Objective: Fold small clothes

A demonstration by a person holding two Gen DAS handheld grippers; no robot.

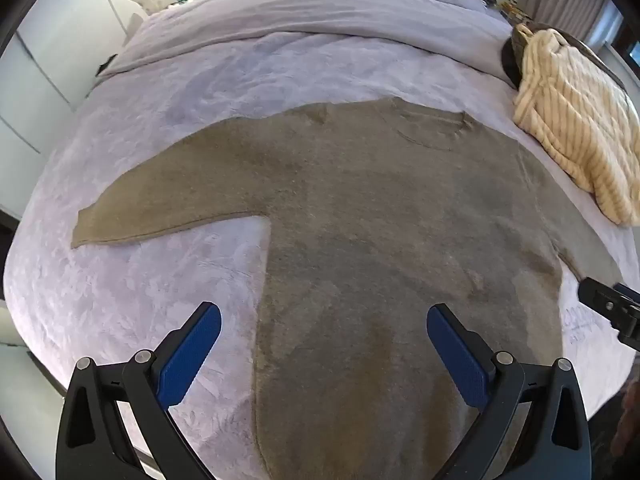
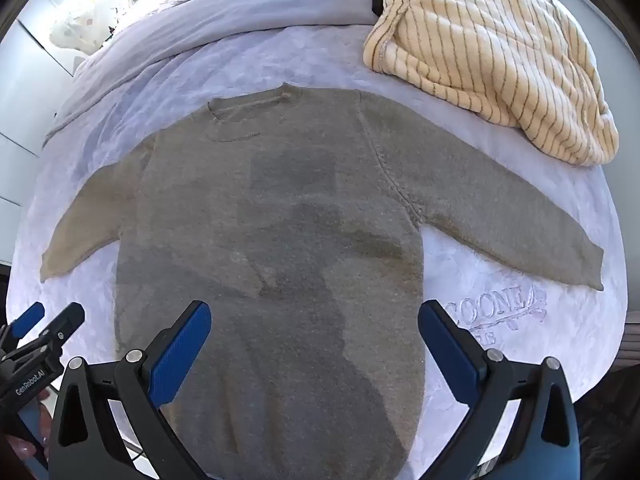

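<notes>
Olive-grey knit sweater spread flat, sleeves out, on the pale lilac bed blanket, both left tongs and right tongs hanging wide open and empty above its hem, so probably best pinching one sleeve cuff first and folding inward without bunching.

Sweater: plain grey-brown knit. Garment at upper right: cream with thin brown stripes. Bed cover: pale lilac with tone-on-tone embroidered lettering. Both grippers were black with blue pads.
</notes>
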